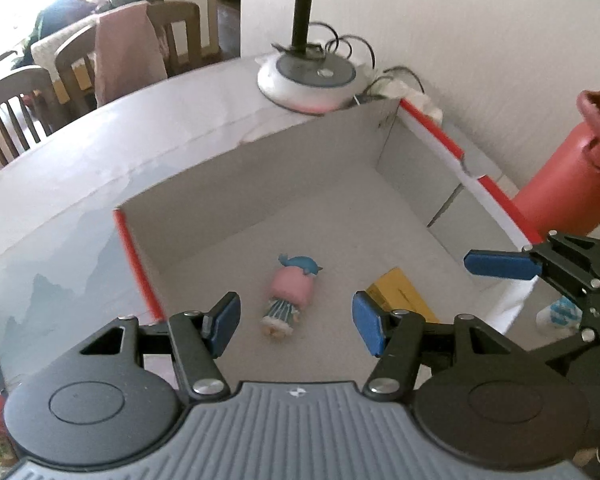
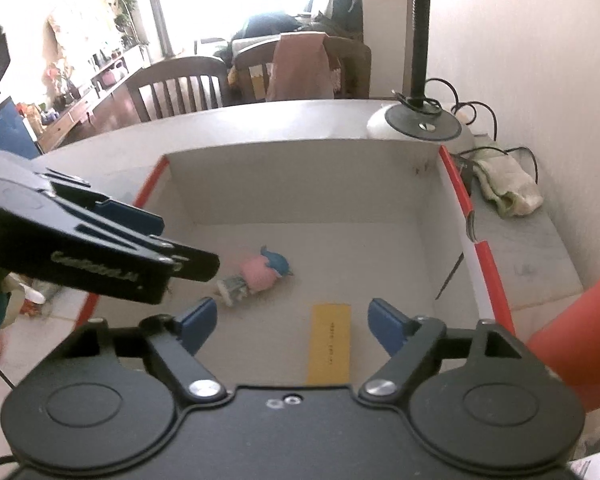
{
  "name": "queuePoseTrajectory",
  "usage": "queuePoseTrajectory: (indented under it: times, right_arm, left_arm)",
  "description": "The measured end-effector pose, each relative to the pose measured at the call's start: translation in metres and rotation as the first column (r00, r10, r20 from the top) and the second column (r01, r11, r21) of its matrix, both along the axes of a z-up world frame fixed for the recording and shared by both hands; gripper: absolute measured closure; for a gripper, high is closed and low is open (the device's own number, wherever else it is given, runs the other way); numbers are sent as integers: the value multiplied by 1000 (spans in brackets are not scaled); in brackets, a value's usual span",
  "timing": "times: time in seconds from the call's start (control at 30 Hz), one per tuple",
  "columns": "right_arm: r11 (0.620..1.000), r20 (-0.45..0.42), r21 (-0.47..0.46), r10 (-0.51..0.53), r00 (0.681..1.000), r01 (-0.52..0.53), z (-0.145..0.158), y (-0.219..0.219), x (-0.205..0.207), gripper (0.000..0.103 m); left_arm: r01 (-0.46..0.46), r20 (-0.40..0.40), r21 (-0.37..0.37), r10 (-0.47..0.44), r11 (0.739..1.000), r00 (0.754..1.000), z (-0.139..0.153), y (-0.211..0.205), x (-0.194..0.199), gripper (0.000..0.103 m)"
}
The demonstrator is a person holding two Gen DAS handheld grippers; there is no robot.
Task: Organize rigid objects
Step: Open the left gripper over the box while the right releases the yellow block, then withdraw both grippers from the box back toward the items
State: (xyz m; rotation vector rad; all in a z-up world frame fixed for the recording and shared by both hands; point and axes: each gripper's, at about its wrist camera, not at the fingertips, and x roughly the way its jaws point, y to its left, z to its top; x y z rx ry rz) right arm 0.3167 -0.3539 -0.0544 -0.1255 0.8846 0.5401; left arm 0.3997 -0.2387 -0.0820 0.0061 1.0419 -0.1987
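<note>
An open cardboard box (image 1: pixel 340 152) with red-trimmed rims sits on the table (image 1: pixel 100 152), its far wall close to the round lamp base (image 1: pixel 310 76) that stands by the table's far edge against the wall. On the box floor a small doll (image 1: pixel 290 292) with a pink head and blue cap lies on its side, roughly in the middle, and a flat yellow packet (image 1: pixel 402 294) lies apart from it toward the box's right wall. The left gripper (image 1: pixel 296 322) hangs over the near part of the box with its blue pads spread wide, nothing between them; the doll lies below the gap. The right gripper (image 2: pixel 292 322) hangs just beside it, also spread wide and holding nothing, with the yellow packet (image 2: pixel 330 342) below the gap between its fingers and the doll (image 2: pixel 256 274) off to its left. A red bottle (image 1: pixel 568 160) stands outside the box's right wall. A crumpled pale cloth (image 2: pixel 504 188) lies on the table near the far right corner, beside the lamp's cables.
</note>
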Motion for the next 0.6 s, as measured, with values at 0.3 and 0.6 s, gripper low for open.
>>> queuePoseTrajectory:
  times: [0.3,0.6]
  right_arm:
    - [999,62,38,33,998,-35,22,8,-23,13]
    - [994,107,85,60,993,-69,36,22,-50,6]
  left_arm:
    - [-41,74,-44,44,998,996,29,20,-42,34]
    - [-93,147,-58,101,994,984,47,37,-89,26]
